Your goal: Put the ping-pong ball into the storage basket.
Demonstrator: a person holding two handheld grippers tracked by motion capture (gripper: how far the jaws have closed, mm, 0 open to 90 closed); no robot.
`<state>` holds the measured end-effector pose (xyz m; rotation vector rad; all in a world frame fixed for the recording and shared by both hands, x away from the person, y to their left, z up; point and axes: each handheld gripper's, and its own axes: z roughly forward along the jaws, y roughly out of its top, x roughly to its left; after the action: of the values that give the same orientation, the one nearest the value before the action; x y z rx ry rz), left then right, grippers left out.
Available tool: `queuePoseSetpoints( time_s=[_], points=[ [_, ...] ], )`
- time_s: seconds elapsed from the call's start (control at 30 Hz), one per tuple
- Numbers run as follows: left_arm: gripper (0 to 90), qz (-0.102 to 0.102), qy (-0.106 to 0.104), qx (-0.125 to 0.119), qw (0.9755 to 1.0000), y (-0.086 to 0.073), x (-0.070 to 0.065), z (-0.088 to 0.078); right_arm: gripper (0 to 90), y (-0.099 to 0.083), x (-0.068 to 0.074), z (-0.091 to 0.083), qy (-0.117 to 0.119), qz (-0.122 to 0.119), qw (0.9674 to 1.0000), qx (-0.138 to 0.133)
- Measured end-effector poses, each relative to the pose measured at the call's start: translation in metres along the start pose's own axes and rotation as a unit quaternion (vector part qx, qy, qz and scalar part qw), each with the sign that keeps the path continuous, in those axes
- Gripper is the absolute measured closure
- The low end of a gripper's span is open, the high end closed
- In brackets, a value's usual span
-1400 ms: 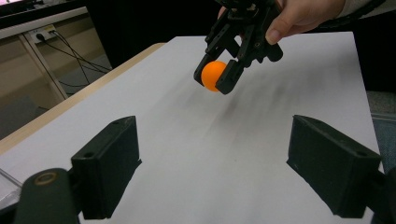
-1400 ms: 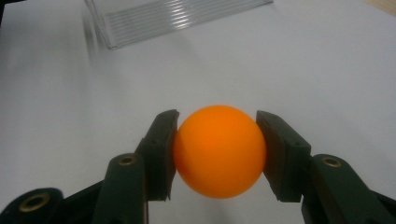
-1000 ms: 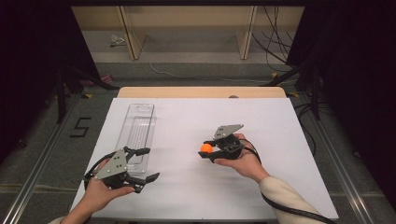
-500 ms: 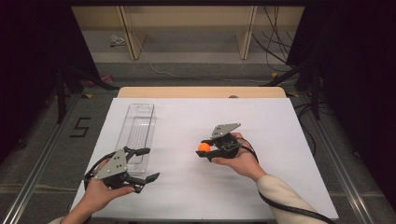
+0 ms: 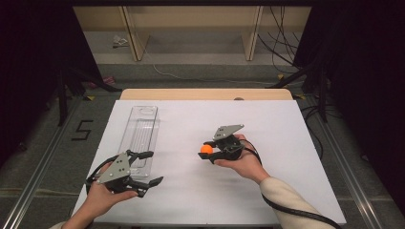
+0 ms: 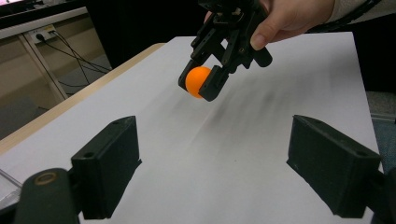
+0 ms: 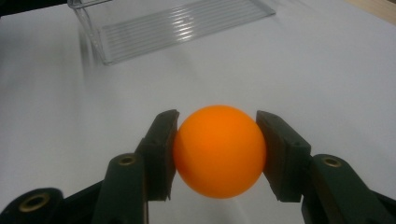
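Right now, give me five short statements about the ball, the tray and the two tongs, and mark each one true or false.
1. The right tongs are shut on the orange ball. True.
2. The left tongs hold the clear plastic tray. False: their jaws stand wide apart with nothing between them, at the tray's near end.
3. The ball lies inside the tray. False: it is clamped in the right tongs, away from the tray, over the white table.
4. In the left gripper view the ball is held above the table sheet, not resting on it. True.
5. The tray already holds a second ball. False: it looks empty.
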<state>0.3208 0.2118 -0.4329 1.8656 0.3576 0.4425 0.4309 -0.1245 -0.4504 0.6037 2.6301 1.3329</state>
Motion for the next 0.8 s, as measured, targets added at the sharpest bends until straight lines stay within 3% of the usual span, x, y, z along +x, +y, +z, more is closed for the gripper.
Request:
queuePoseSetpoints(
  time_s=[0.8],
  points=[
    [16.3,-0.001,0.000,0.000,1.0000,0.0000,-0.0002,0.0000,51.4,0.0068,-0.0015,0.0081,0.002,0.000,1.0000,-0.004]
  ],
)
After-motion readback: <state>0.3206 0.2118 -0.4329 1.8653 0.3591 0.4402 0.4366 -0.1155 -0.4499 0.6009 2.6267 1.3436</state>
